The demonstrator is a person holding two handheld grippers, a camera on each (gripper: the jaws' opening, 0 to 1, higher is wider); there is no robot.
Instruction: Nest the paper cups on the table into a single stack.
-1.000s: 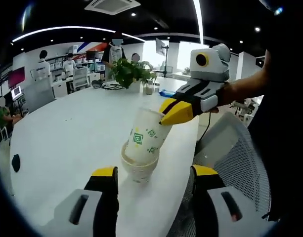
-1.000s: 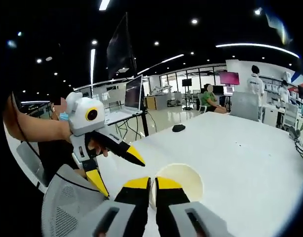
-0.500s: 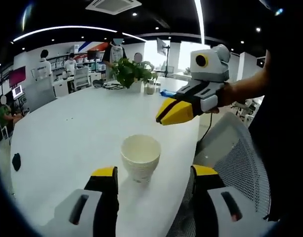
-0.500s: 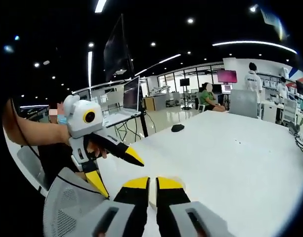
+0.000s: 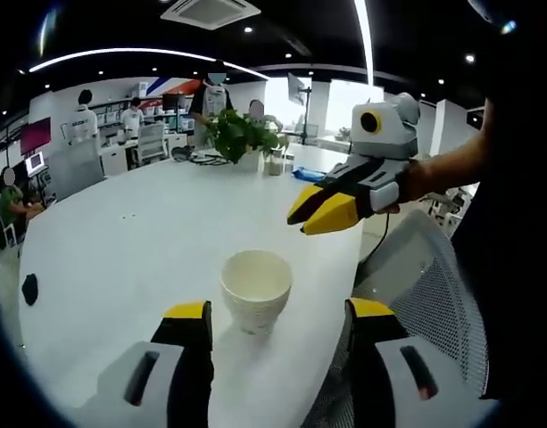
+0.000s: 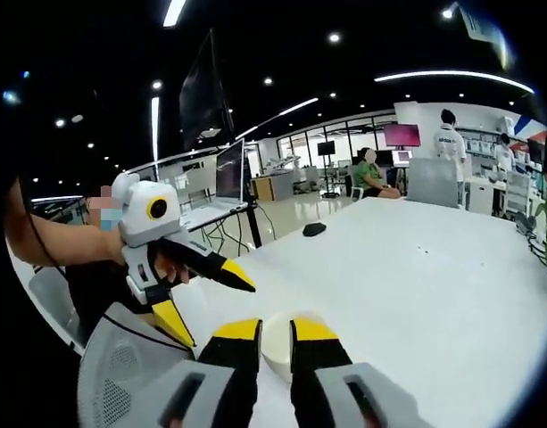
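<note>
Cup stack: nested paper cups, off-white, matte, tapering downward, with rolled rims layered one above another; standing upright near the table edge, mouth open and round. In the right gripper view seen as a pale curved rim between that view's own jaws.
Table: large, white, smooth and slightly glossy top with a rounded edge; stack resting on it.
Left gripper: black jaws with yellow tips, spread wide on each side of the stack, not touching it. In the right gripper view seen from the side, white body, jaws wide apart, one yellow tip pointing forward, the other downward, held by a hand.
Right gripper: in the left gripper view held above and to the right of the stack, yellow wedge-shaped tips pointing down toward the table and nearly together, nothing between them. In its own view jaws parted by a small gap, cup rim visible in the gap; contact with the rim not possible to tell.
Chair: grey mesh back, woven texture, just beside the table edge.
Plant: green and leafy, at the far end of the table.
Dark object: small, flat, oval, lying on the table well apart from the stack.
</note>
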